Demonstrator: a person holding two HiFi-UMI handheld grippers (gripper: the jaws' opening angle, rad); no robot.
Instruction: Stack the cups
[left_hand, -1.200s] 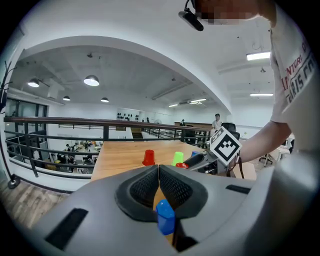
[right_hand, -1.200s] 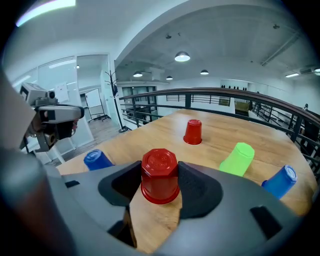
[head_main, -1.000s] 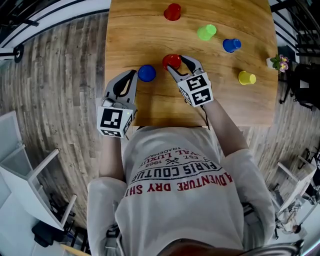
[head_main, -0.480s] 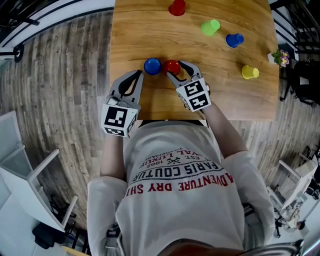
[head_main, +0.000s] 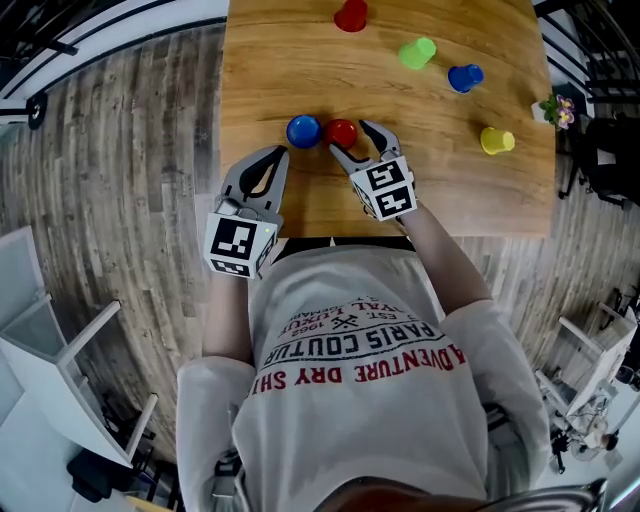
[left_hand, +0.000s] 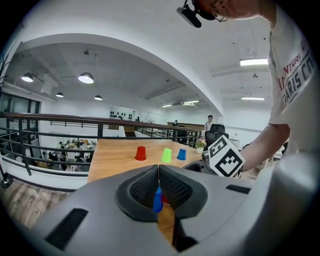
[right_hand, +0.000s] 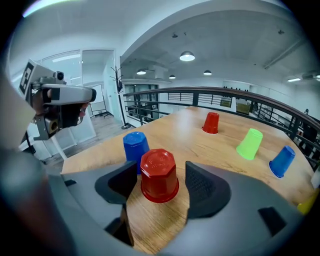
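Your right gripper (right_hand: 159, 182) has its jaws spread wide; they have just been opening. The near red cup (right_hand: 159, 172) stands upside down on the table (head_main: 280, 70) between them. There is a gap on both sides of the cup, so neither pad presses on it and it rests on its own rim on the wood.

Just to the left of that cup, and slightly farther from you, stands the near blue cup (right_hand: 135, 145), also upside down. The two sit close together, but you cannot tell whether they touch.

Your left gripper (head_main: 277, 153) has its jaws pressed together at the tips, with nothing between them. It hovers over the near left part of the table, and its tips are near the blue cup but apart from it. In the left gripper view, a sliver of that blue cup shows through the slot below the closed tips.

The other cups are spread across the far and right part of the table, well apart from your grippers. A far red cup (head_main: 350, 15) is at the far edge. A green cup (head_main: 417, 52) is to its right, then a far blue cup (head_main: 465, 77). A yellow cup (head_main: 495, 141) is nearer you, toward the right edge. None of the cups is stacked on another.
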